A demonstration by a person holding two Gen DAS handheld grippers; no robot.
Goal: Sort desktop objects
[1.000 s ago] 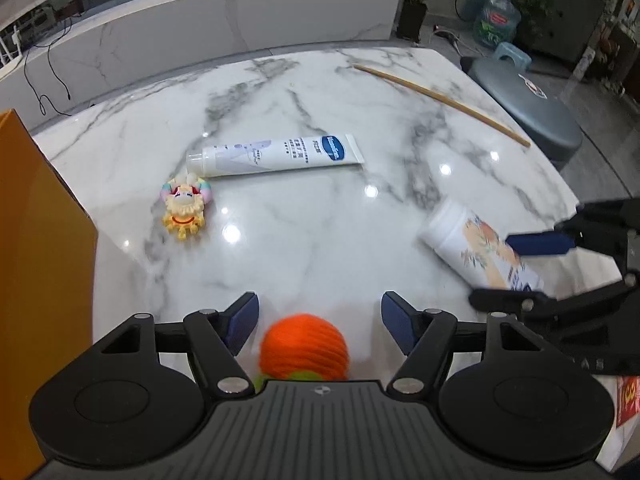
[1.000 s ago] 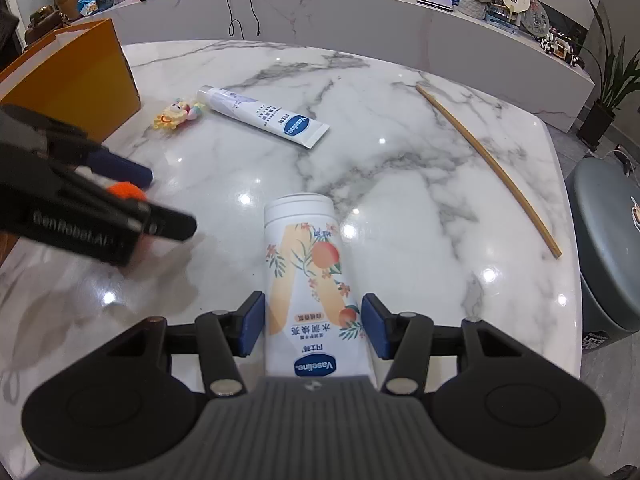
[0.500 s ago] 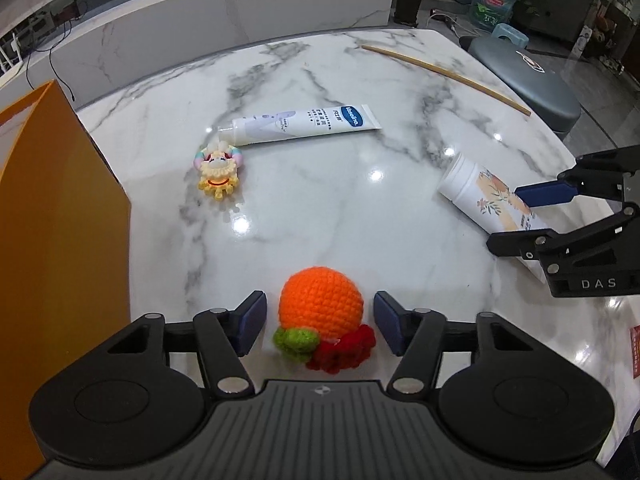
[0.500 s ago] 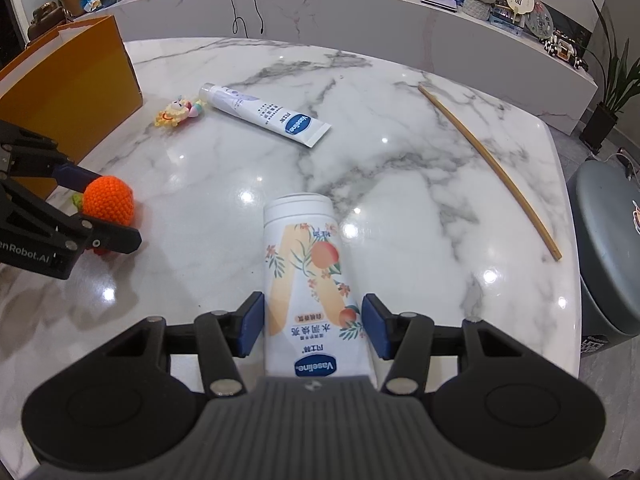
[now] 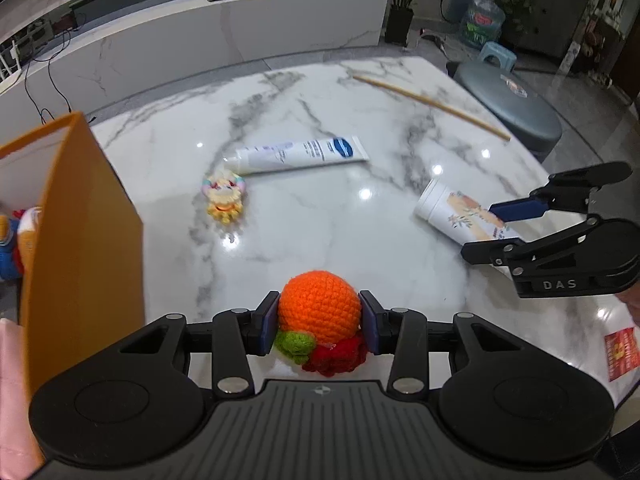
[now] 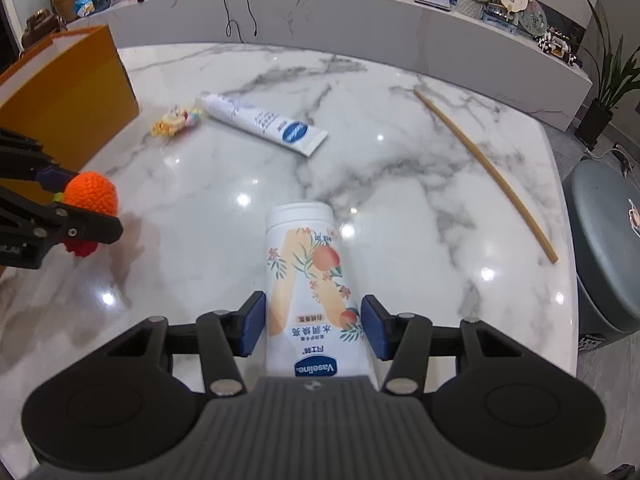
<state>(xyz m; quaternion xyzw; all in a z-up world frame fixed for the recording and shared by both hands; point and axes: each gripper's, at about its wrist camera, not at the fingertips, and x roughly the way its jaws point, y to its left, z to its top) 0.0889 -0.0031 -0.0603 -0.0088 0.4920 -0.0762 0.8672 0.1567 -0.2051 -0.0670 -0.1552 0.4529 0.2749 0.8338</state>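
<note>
My left gripper (image 5: 319,322) is shut on an orange crocheted ball toy (image 5: 318,312) with green and red trim, just above the marble table; it also shows in the right wrist view (image 6: 91,197). My right gripper (image 6: 314,326) is open, its blue pads on either side of a lying white Vaseline bottle (image 6: 310,280) with small gaps. The bottle also shows in the left wrist view (image 5: 460,214). A white cream tube (image 5: 300,154) and a small yellow plush toy (image 5: 224,198) lie farther back.
An open orange box (image 5: 80,248) stands at the table's left edge with toys inside. A long wooden stick (image 6: 486,174) lies at the far right of the table (image 6: 400,216). A grey round stool (image 6: 608,260) stands beyond the right edge.
My left gripper closed on the orange crocheted ball and lifted it slightly, moving back toward the orange box. My right gripper stayed open around the bottle.
</note>
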